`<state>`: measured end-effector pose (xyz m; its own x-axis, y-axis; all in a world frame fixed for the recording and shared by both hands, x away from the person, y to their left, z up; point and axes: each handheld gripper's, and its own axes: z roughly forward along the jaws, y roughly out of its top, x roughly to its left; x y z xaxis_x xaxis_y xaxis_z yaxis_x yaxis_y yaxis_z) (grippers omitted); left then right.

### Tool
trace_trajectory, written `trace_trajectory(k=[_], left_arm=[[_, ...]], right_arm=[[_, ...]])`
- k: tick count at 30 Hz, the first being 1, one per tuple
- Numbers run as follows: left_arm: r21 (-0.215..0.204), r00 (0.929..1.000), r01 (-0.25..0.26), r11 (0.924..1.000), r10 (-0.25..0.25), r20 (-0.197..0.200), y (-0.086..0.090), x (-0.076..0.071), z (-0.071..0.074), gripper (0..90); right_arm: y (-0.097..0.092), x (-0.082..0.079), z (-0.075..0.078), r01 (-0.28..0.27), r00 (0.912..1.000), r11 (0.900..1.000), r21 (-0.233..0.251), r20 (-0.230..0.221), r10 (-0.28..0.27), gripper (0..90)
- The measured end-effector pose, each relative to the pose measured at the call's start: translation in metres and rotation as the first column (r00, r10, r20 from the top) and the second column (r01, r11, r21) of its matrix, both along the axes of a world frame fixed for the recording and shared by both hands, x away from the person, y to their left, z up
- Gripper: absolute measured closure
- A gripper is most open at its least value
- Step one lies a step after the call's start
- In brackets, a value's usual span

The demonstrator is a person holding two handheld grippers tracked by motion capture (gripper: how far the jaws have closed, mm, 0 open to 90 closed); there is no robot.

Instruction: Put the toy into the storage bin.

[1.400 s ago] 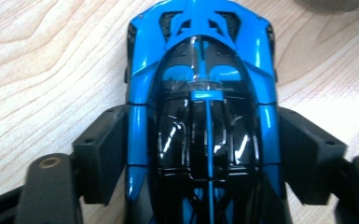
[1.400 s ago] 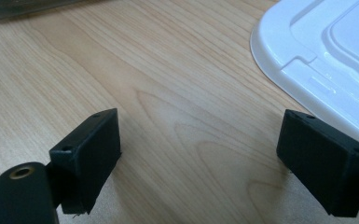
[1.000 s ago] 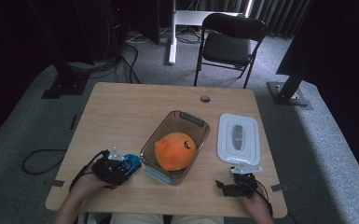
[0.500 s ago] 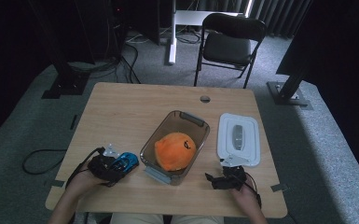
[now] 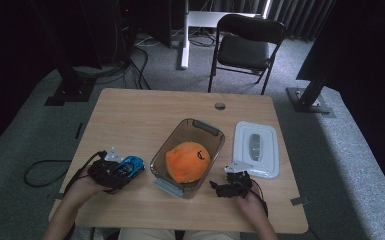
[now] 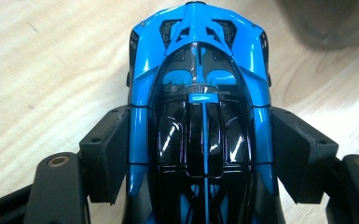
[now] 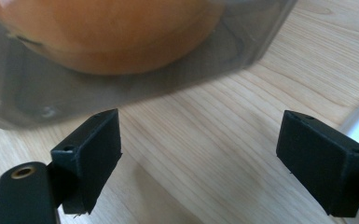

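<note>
— Jaws first, left to right: what did we have?

— Our left gripper had its two black pads pressed against the flanks of the glossy blue-and-black toy sports car, pinching it across its width. It sat at the near left of the pale wooden table, just beside the clear smoky plastic tub holding the round orange plush ball.

— And our right gripper?

— Spread wide with nothing between the pads, low over bare wood between the tub and the white rectangular plastic lid.

— How did we judge the step in hand should go?

— We took it as carrying the car toward the tub. We thought the grip should stay square on the flanks, near the middle of the body, so the glossy shell would not pivot or slip, and the car should clear the tub's rim before going down beside the ball. Our free gripper could steady the tub.

— Which way did the car point?

— Its long axis ran along our left gripper's own line, one end pointing away from the hand toward the tub. Which end, we could not tell.
</note>
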<state>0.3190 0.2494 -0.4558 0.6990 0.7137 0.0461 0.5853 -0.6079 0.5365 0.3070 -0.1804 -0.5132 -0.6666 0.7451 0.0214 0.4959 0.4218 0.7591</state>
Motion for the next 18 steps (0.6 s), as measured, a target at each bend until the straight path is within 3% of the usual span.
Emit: trace_trajectory(k=[14, 18], left_arm=[[-0.049, 0.9973, 0.003, 0.9988, 0.000, 0.073, -0.002, 0.012, 0.052, 28.8], [-0.044, 0.9960, 0.007, 0.9990, -0.003, 0.089, -0.004, 0.016, 0.064, 28.8]], right_arm=[[0.021, 0.008, 0.002, -0.032, 0.9993, 0.9991, -0.026, 0.017, 0.032, 13.4], [0.027, 0.008, 0.002, -0.037, 0.9990, 0.9988, -0.034, 0.026, 0.038, 13.4]])
